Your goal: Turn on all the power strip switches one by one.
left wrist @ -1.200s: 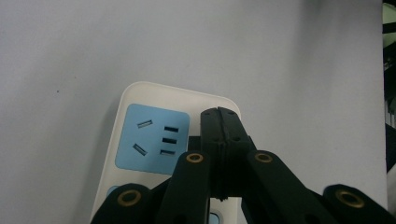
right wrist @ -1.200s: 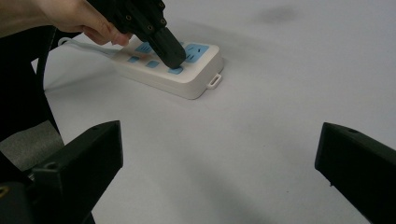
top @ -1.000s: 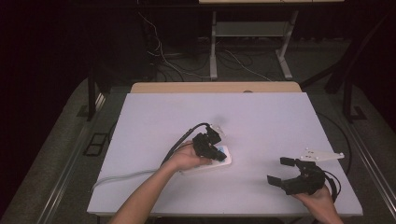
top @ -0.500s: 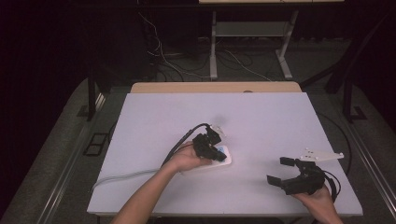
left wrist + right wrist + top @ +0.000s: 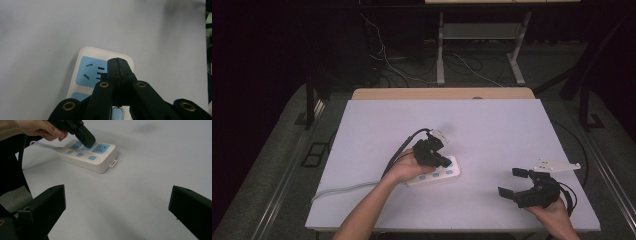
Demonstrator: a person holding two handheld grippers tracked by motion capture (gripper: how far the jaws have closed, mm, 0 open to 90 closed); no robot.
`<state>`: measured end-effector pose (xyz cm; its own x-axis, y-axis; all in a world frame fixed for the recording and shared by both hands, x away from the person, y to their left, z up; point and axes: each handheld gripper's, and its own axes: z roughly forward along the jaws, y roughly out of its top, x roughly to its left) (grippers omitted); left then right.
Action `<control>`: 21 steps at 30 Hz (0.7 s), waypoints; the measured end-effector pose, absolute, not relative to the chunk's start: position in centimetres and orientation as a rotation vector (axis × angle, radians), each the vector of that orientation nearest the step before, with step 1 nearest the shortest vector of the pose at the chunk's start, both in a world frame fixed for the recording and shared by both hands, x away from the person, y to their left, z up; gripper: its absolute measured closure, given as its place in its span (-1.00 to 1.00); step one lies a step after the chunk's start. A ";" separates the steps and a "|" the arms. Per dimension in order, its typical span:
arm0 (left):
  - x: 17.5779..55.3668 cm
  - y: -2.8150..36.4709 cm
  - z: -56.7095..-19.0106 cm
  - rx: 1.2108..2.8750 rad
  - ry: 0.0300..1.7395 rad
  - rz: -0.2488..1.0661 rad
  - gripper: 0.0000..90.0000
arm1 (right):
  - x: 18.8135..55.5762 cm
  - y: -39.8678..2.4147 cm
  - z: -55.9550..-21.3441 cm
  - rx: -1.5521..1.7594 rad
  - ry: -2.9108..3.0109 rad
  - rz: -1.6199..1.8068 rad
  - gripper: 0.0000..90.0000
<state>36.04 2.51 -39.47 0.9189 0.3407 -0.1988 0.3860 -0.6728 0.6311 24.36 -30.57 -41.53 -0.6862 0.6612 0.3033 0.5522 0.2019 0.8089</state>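
A white power strip (image 5: 443, 175) with blue socket faces and blue buttons lies on the white table (image 5: 492, 130), left of centre. My left gripper (image 5: 445, 162) is shut with nothing between its jaws. Its closed tips point down at the strip's top. In the left gripper view the joined tips (image 5: 117, 60) lie over the end socket of the power strip (image 5: 88, 72). The right gripper view has the left gripper (image 5: 86, 140) at the middle socket of the strip (image 5: 92, 160); contact is unclear. My right gripper (image 5: 510, 182) stands open and empty near the table's front right, its jaws wide apart (image 5: 117, 202).
The strip's white cord (image 5: 342, 190) runs left toward the table's front left corner. A black cable (image 5: 402, 147) trails from the left gripper. A wooden strip (image 5: 442, 94) edges the table's far side. Beyond it stand a metal frame (image 5: 441, 50) and loose floor cables.
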 end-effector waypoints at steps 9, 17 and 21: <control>35.7 4.5 -37.6 2.290 0.557 -0.029 0.62 | 24.3 -30.5 -41.5 1.190 2.351 1.502 -0.98; 35.4 6.4 -36.5 2.238 0.647 0.005 -0.25 | 24.3 -30.5 -41.6 1.193 2.351 1.503 -0.98; 35.0 7.6 -36.1 2.207 0.688 0.023 -0.75 | 24.3 -30.4 -41.5 1.194 2.350 1.503 -0.98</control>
<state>34.99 7.57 -36.07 0.8513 0.4835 -0.2036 0.4686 -0.5263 0.7095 24.33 -30.45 -41.55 -0.6857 0.6606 0.3056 0.5546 0.2023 0.8071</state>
